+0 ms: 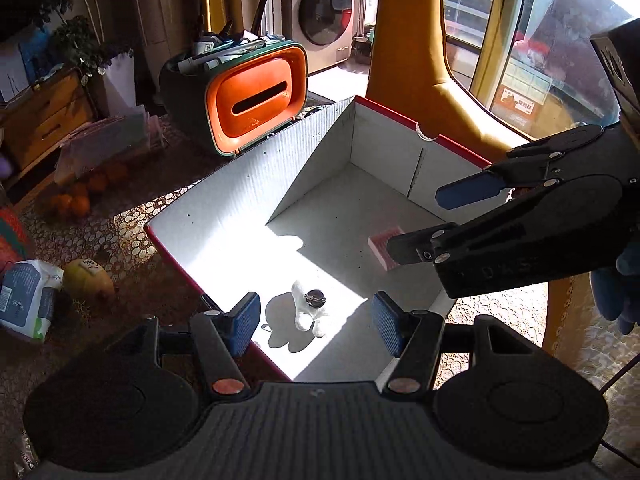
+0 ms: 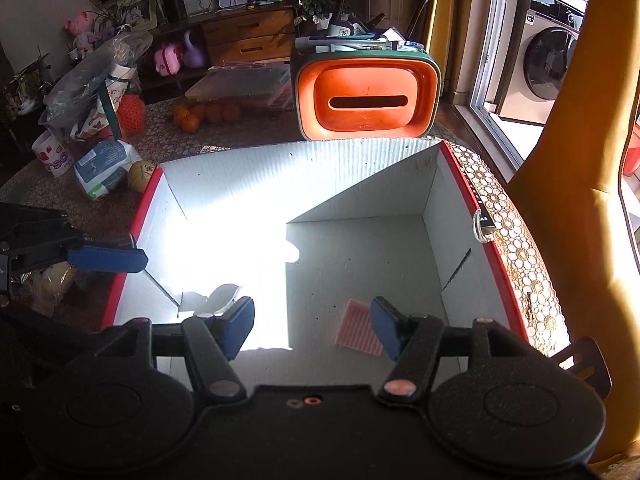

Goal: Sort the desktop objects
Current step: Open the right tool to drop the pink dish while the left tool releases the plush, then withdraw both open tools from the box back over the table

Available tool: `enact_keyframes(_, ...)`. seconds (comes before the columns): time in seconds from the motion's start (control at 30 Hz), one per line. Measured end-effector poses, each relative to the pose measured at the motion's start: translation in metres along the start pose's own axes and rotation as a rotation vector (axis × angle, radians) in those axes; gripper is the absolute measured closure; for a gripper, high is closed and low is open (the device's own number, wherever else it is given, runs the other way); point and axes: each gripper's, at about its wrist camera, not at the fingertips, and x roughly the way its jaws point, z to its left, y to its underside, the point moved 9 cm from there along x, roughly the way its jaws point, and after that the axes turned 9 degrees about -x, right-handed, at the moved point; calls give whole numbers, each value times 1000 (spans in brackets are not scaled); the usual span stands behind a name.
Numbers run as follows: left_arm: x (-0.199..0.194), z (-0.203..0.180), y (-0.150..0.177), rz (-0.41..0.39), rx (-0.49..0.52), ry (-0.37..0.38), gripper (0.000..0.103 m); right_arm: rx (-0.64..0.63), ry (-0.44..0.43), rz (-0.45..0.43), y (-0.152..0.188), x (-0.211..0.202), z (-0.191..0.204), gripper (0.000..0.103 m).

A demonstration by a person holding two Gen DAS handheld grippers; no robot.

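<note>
Grippers both hang above an open cardboard box (image 1: 224, 204) with white inner walls and a red outer rim, standing on a lace-patterned tablecloth (image 1: 132, 232). The left gripper (image 1: 314, 322) has its blue pads apart with nothing between them; its jaws stand released over the near edge of the box. The right gripper (image 2: 312, 326) is likewise released, blue pads spread, nothing clamped. In the left wrist view the right gripper (image 1: 416, 224) enters from the right side, above the box floor, held by a blue-gloved hand (image 1: 624, 284).

Two task items lie on the box floor, well apart. A small white figure-shaped object (image 1: 308, 310) with a round metal piece on top lies in the sunlit patch, near the left gripper's side of the box; in the right wrist view it is largely washed out by glare and partly behind a finger. A pink ridged pad (image 2: 358, 328) lies flat in the shaded half, just beside the right gripper's right finger in that view; in the left wrist view the right gripper partly covers it.

Beyond the box, touching or just beside its far wall, stands an orange-faced organiser (image 2: 366, 100) with a slot, filled with pens and oddments. A tissue pack (image 2: 106, 168) and a yellowish fruit (image 2: 140, 176) lie beside the box's left corner. Oranges (image 2: 206, 114) sit farther back on the table.
</note>
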Motion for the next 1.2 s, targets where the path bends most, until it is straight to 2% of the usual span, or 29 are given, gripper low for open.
enact_keyframes(0.57, -108, 27, 47, -218, -83, -39, 43, -26, -46, -170, -3, -72, 93, 37)
enact_keyframes(0.77, -136, 45, 67, -287, -90, -80, 43, -10, -65, -220, 2, -86, 123, 34)
enact_keyframes(1.03, -166, 83, 101, -352, -152, -136, 42, -33, -57, -279, 8, -92, 167, 32)
enact_keyframes(1.1, -171, 95, 109, -361, -184, -143, 38, -44, -52, -299, 7, -94, 178, 31)
enact_keyframes(1.2, -179, 115, 124, -372, -237, -151, 37, -59, -46, -328, 7, -95, 194, 29)
